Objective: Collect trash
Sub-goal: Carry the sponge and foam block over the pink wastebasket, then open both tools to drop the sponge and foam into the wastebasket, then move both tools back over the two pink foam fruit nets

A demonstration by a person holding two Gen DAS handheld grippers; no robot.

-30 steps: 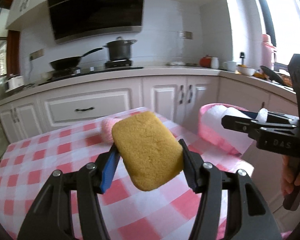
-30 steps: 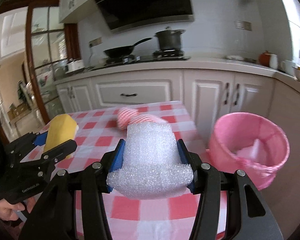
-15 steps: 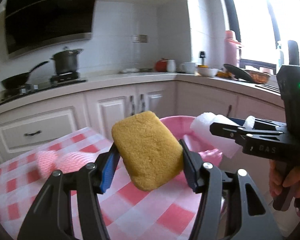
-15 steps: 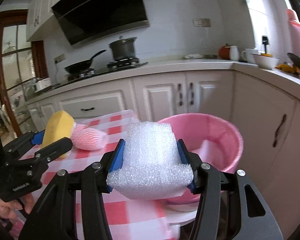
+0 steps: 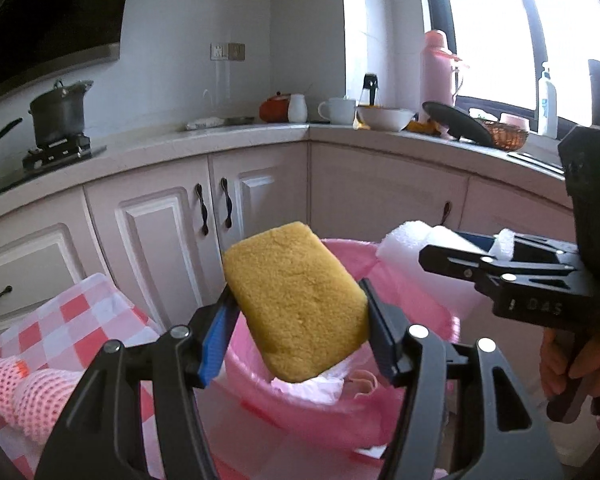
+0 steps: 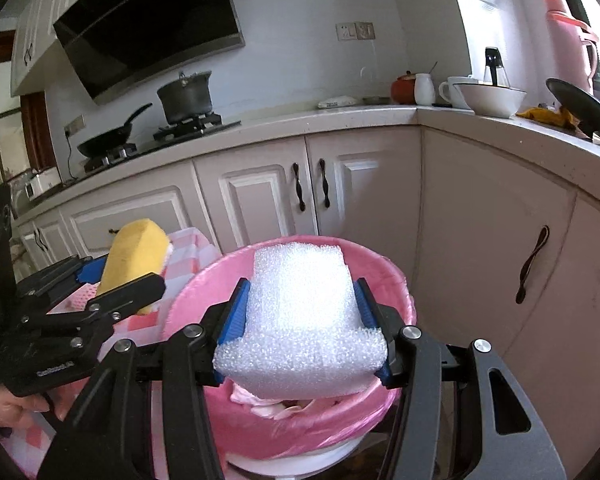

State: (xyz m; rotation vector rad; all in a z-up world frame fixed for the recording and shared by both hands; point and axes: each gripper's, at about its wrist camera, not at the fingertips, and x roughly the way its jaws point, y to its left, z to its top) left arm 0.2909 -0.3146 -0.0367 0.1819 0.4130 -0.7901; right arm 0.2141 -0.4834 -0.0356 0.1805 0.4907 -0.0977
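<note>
Left gripper (image 5: pixel 296 316) jaws, opening, hold yellow sponge (image 5: pixel 296 300), long axis tilted up-left; right gripper (image 6: pixel 300 320) jaws clamp foam block (image 6: pixel 300 312).

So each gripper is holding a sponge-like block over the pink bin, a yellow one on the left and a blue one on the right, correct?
Not quite: the right gripper's block is white foam, not blue; only the pads are blue. The right wrist view shows it. The left gripper does hold a yellow sponge, both over the pink bin.

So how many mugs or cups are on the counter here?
1: a white mug on the counter near the corner, between the white jug and the bowl. Others may be hidden behind the clutter.
</note>
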